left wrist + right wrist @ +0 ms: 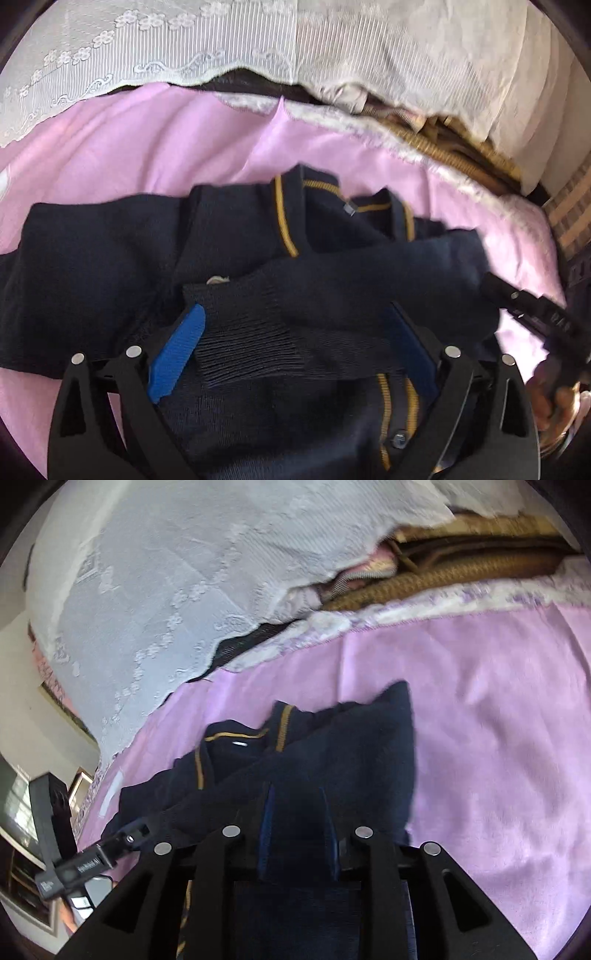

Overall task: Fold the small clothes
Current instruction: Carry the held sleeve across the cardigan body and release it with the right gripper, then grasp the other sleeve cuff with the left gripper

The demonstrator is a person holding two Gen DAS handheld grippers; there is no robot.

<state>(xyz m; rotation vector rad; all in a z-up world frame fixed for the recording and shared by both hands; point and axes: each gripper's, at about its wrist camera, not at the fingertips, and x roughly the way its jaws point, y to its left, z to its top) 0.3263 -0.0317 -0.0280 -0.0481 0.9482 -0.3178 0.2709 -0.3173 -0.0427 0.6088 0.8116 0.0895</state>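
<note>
A navy knit cardigan [110, 266] with yellow trim lies on the pink sheet [155, 147], one sleeve [332, 280] folded across its front. My left gripper [293, 310] hovers just over it, jaws wide open, with the ribbed cuff [240, 332] lying between the blue pads [177, 350] and neither pad pressing on it. My right gripper [299, 801] is low over the cardigan's [369, 746] right side, jaws narrow. Navy cloth fills the gap between them, and whether they pinch it is unclear. It also shows at the right edge of the left wrist view, where the right gripper [517, 302] sits by the sleeve's fold.
White lace fabric [166, 48] hangs along the far edge of the pink sheet. A woven wicker piece [461, 572] and a pale cushion [498, 74] lie at the back right. A person's hand [554, 406] holds the right gripper. Bare pink sheet [498, 738] spreads right of the cardigan.
</note>
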